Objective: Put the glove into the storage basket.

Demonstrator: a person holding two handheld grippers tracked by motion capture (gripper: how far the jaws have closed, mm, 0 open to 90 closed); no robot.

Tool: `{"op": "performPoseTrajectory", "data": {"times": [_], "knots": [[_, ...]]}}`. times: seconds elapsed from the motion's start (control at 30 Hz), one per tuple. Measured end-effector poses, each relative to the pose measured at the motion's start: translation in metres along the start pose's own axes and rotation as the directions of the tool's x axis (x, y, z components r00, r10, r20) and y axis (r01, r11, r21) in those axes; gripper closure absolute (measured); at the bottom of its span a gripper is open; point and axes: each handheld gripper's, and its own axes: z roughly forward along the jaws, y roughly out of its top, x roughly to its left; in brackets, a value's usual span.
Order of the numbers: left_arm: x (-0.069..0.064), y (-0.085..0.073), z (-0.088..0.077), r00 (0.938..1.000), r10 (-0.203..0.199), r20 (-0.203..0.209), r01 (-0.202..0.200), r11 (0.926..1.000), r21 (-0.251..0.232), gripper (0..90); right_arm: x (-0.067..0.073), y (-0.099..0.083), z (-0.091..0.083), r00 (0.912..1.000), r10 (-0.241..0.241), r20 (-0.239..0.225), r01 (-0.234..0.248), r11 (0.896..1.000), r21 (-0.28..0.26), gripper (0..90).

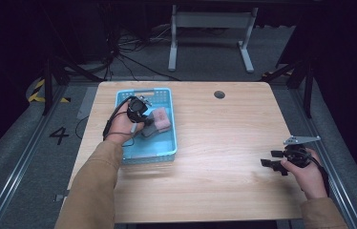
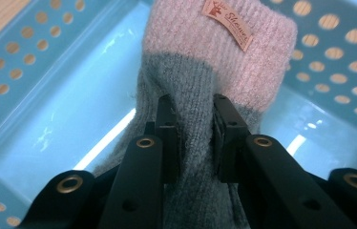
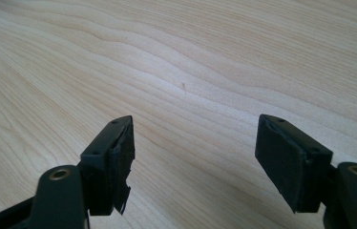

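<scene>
The left gripper (image 2: 193, 138) pinches the grey part of the sock (image 2: 200, 81), which is inside the blue basket (image 1: 167, 151), so it can lift it. Far from the basket, the right gripper (image 3: 193, 162) waits wide apart, holding nothing.

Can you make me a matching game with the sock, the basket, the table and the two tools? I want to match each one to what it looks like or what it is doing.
Things:
1. sock
2. basket
3. left tool
4. right tool

Descriptions:
A. light blue with round holes in its walls
B. open, over the bare wooden table
C. pink and grey, with a small tan label
D. shut on the grey part of the knit

Right pairs: 1-C, 2-A, 3-D, 4-B
</scene>
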Motion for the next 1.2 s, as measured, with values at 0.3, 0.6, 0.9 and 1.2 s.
{"op": "performPoseTrajectory", "data": {"times": [0.3, 0.6, 0.9, 1.2], "knots": [[-0.004, -0.002, 0.014, 0.9992, 0.035, 0.017, -0.036, 0.9969, 0.07, 76.2, 0.0, -0.001, 0.001, 1.0, 0.0, -0.001, 0.0, 1.0, 0.008, 29.2], [-0.001, 0.003, 0.023, 0.9953, 0.096, -0.01, -0.094, 0.99, 0.104, 75.1, 0.0, -0.006, -0.002, 1.0, 0.004, 0.007, -0.004, 1.0, 0.009, 28.9], [0.001, 0.004, 0.031, 0.995, 0.095, -0.033, -0.091, 0.99, 0.108, 67.1, -0.001, -0.009, -0.005, 0.9998, 0.014, 0.015, -0.014, 1.0, 0.002, 28.8], [-0.001, -0.001, 0.026, 0.9959, 0.043, -0.08, -0.041, 0.9987, 0.03, 41.2, 0.007, 0.003, 0.001, 0.9998, -0.014, -0.01, 0.014, 1.0, 0.003, 28.6]]}}
